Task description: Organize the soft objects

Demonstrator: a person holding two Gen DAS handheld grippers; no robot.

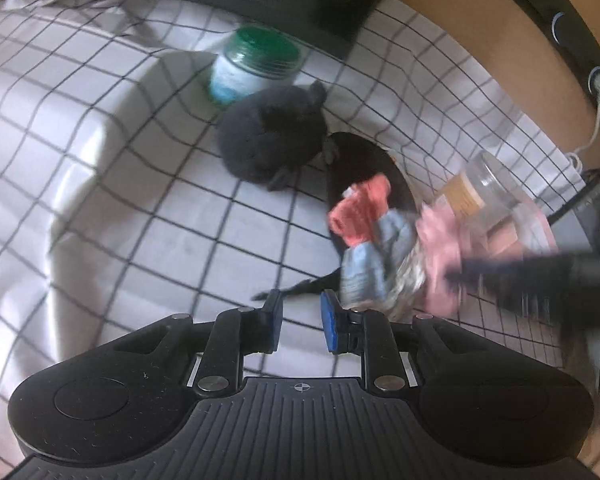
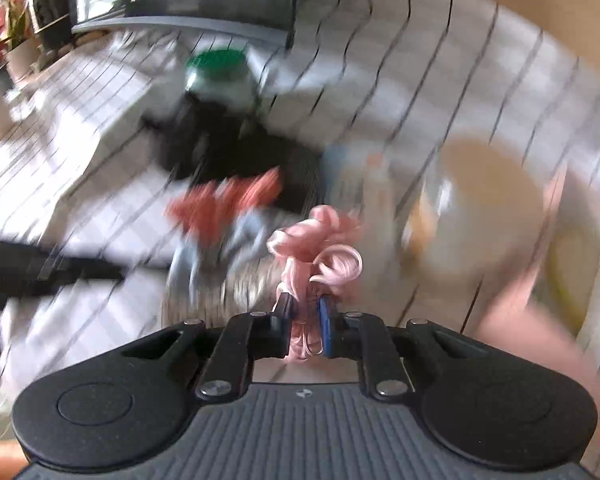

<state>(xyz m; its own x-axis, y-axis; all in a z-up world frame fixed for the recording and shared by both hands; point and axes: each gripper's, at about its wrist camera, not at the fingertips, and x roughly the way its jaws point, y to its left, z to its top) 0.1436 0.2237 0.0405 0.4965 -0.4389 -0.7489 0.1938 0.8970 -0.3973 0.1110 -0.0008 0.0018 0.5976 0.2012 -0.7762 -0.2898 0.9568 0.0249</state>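
On the checked tablecloth (image 1: 148,208) a heap of soft things lies beside a tilted clear jar (image 1: 496,196): a coral knitted piece (image 1: 360,212), a light blue cloth (image 1: 376,264) and a pink ruffled scrunchie (image 1: 440,248). My right gripper (image 2: 306,308) is shut on the pink scrunchie (image 2: 320,240), close to the clear jar's mouth (image 2: 492,208). It shows as a dark blur in the left wrist view. My left gripper (image 1: 300,300) hovers just left of the heap, its fingers apart with nothing between them.
A dark grey rolled bundle (image 1: 272,136) and a black cloth (image 1: 364,160) lie behind the heap. A green-lidded jar (image 1: 256,64) stands farther back, before a dark monitor base (image 1: 300,8). A raised fold of tablecloth runs along the left. A cable hangs at the right table edge.
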